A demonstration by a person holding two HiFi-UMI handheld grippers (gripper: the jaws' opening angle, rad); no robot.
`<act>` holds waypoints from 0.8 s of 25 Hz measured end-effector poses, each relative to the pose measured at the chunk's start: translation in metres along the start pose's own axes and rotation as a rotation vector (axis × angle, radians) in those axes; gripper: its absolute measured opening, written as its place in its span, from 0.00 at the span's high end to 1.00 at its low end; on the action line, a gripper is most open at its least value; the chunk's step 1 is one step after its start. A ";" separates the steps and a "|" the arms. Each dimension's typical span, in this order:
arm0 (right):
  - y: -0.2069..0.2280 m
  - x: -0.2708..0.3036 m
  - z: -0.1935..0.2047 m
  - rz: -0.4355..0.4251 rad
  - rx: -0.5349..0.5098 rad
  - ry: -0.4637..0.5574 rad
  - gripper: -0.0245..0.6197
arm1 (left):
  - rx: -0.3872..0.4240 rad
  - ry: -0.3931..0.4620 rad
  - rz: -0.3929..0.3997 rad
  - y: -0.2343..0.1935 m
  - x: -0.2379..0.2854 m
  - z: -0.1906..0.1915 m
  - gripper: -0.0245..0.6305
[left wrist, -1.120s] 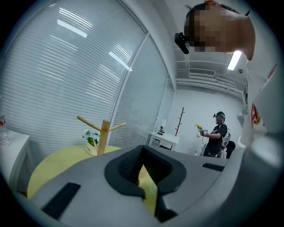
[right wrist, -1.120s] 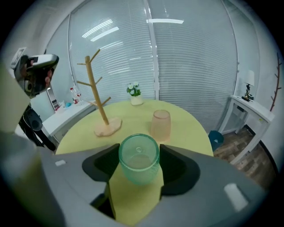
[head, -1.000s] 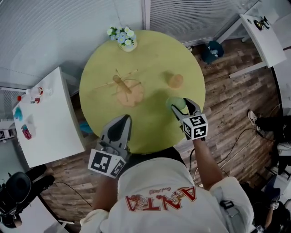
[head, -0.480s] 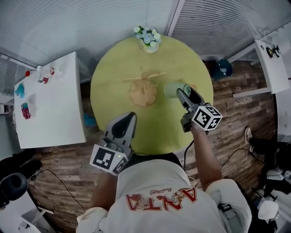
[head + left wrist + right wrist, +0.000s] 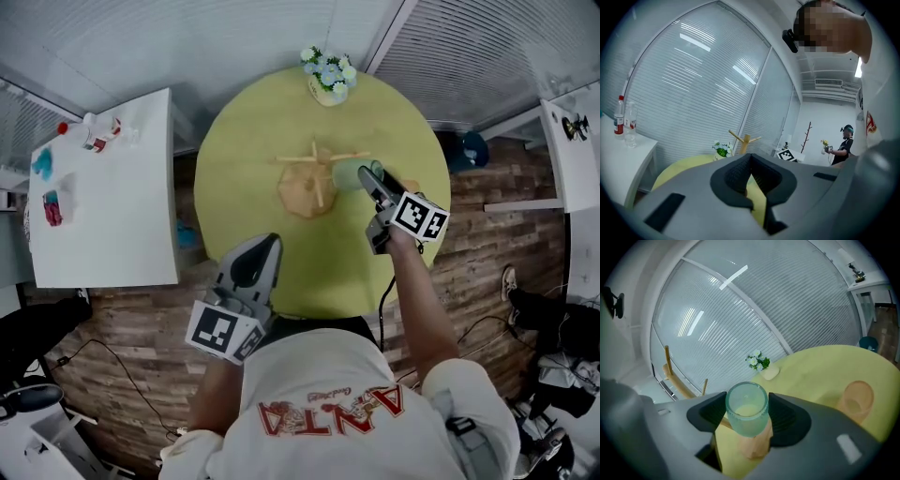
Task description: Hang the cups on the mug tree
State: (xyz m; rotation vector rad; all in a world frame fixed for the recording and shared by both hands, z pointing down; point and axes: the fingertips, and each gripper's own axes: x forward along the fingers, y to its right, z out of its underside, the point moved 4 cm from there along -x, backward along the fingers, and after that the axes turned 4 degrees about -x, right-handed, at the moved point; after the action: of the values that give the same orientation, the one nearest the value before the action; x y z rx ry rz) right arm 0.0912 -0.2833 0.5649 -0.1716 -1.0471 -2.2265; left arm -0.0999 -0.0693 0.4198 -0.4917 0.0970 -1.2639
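The right hand-held gripper [image 5: 369,177] is being held clamped on a green cup [image 5: 746,404]. Its jaws are being pressed against both sides of the frosted wall, and the open mouth is being shown to the gripper's own camera. In the head view the cup is being held just to the right of the mug tree [image 5: 316,178], close beside one of its outstretched pegs [image 5: 349,156]; whether cup and peg are touching cannot be told. An orange cup [image 5: 855,401] is being left upright on the round yellow-green surface [image 5: 248,141], on the same side of the mug tree as the green cup but farther from it, and it is being touched by neither gripper. The left hand-held gripper [image 5: 750,158] is being held on the near side of the mug tree, well apart from it, over the near rim of the surface, with its jaws being held together at the tips and nothing between them. A pot of flowers [image 5: 330,79] is being shown beyond the mug tree, near the far rim. Well to the left of the mug tree, a white surface [image 5: 112,225] is being used for a few bottles [image 5: 94,136].
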 end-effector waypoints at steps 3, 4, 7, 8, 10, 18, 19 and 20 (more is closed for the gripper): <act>0.003 0.007 0.007 -0.020 0.059 -0.011 0.54 | 0.003 -0.004 0.001 -0.002 0.002 0.000 0.95; 0.005 0.009 0.009 -0.026 0.082 -0.012 0.54 | 0.005 -0.004 0.002 -0.003 0.003 -0.001 0.95; 0.009 0.013 0.018 -0.046 0.157 -0.024 0.54 | 0.008 -0.009 0.004 -0.003 0.004 -0.001 0.95; 0.010 0.015 0.021 -0.054 0.183 -0.029 0.54 | 0.009 -0.012 0.004 -0.004 0.004 -0.001 0.95; 0.012 0.019 0.027 -0.073 0.233 -0.041 0.54 | 0.010 -0.020 0.002 -0.006 0.004 -0.001 0.95; 0.018 0.031 0.041 -0.124 0.352 -0.061 0.54 | 0.018 -0.038 -0.010 -0.009 0.002 0.001 0.95; 0.018 0.032 0.041 -0.127 0.353 -0.060 0.54 | 0.018 -0.040 -0.011 -0.009 0.002 0.001 0.95; 0.018 0.033 0.040 -0.130 0.350 -0.060 0.54 | 0.018 -0.041 -0.012 -0.010 0.002 0.001 0.95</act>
State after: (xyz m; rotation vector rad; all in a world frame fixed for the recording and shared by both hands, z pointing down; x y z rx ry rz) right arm 0.0708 -0.2786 0.6156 -0.0166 -1.4982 -2.1192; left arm -0.1078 -0.0724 0.4253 -0.5030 0.0480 -1.2649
